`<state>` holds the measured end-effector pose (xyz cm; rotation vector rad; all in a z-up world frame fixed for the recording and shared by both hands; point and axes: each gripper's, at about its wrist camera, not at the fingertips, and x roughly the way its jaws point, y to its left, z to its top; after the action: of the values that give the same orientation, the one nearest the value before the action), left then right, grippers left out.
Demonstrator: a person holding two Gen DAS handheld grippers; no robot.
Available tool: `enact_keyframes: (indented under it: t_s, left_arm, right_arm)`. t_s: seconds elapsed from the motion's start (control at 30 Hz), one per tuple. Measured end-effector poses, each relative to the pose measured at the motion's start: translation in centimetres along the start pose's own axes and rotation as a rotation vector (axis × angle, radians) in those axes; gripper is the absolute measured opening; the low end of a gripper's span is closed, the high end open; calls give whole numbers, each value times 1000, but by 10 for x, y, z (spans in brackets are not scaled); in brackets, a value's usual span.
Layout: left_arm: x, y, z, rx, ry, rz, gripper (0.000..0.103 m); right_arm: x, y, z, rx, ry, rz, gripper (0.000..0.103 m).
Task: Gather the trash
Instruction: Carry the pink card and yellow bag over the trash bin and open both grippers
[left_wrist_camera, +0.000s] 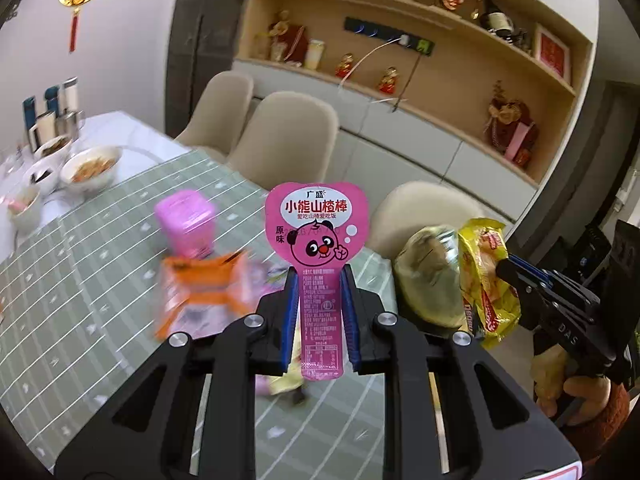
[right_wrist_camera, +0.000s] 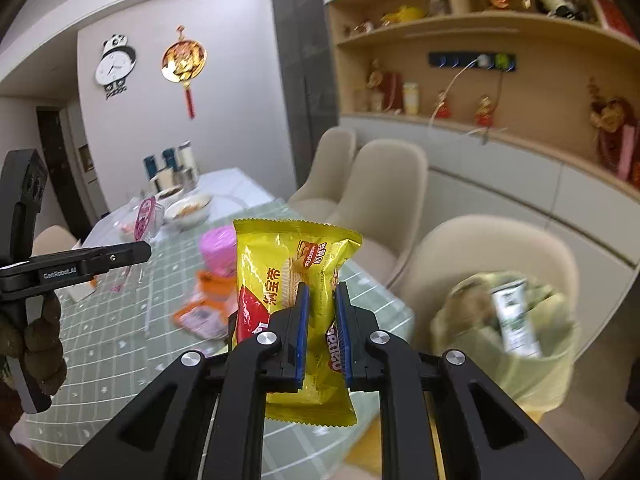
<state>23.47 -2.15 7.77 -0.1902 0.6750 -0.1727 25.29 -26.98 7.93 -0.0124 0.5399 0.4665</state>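
My left gripper [left_wrist_camera: 319,280] is shut on a pink bear-face snack wrapper [left_wrist_camera: 317,228] and holds it upright above the green checked tablecloth [left_wrist_camera: 80,264]. My right gripper [right_wrist_camera: 320,292] is shut on a yellow biscuit packet [right_wrist_camera: 288,264], also seen in the left wrist view [left_wrist_camera: 486,280]. A bin lined with a yellow-green bag [right_wrist_camera: 508,328] stands off the table's corner to the right, with trash inside; it also shows behind the yellow packet in the left wrist view [left_wrist_camera: 428,280]. An orange wrapper [left_wrist_camera: 200,296] and a pink tub [left_wrist_camera: 186,220] lie on the table.
Several beige chairs [left_wrist_camera: 288,140] stand along the table's far side. Bowls of food [left_wrist_camera: 92,168] and cups [left_wrist_camera: 52,124] sit at the table's far left end. A wooden shelf unit with ornaments [left_wrist_camera: 440,60] lines the wall behind.
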Motion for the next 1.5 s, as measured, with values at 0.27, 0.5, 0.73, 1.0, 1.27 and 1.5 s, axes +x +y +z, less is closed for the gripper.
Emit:
enact_keyframes:
  t_s: [0.27, 0.5, 0.73, 1.0, 1.27, 1.5]
  left_arm:
    - [44, -93, 28, 93, -11, -105, 19]
    - [98, -161, 42, 136, 10, -173, 19]
    - [160, -212, 40, 145, 61, -231, 19]
    - [218, -233, 37, 105, 152, -257, 19]
    - [278, -250, 24, 100, 291, -237, 19]
    - [307, -272, 12, 123, 340, -230, 20]
  right_arm:
    - [-31, -94, 14, 44, -63, -112, 14]
    - [-40, -171, 11, 96, -86, -171, 14]
    - [-41, -232, 7, 122, -100, -224, 14]
    - [-26, -288, 3, 172, -71, -229, 14]
    - [-2, -318, -7, 229, -27, -224, 14]
    - [13, -327, -15, 228, 13, -209, 14]
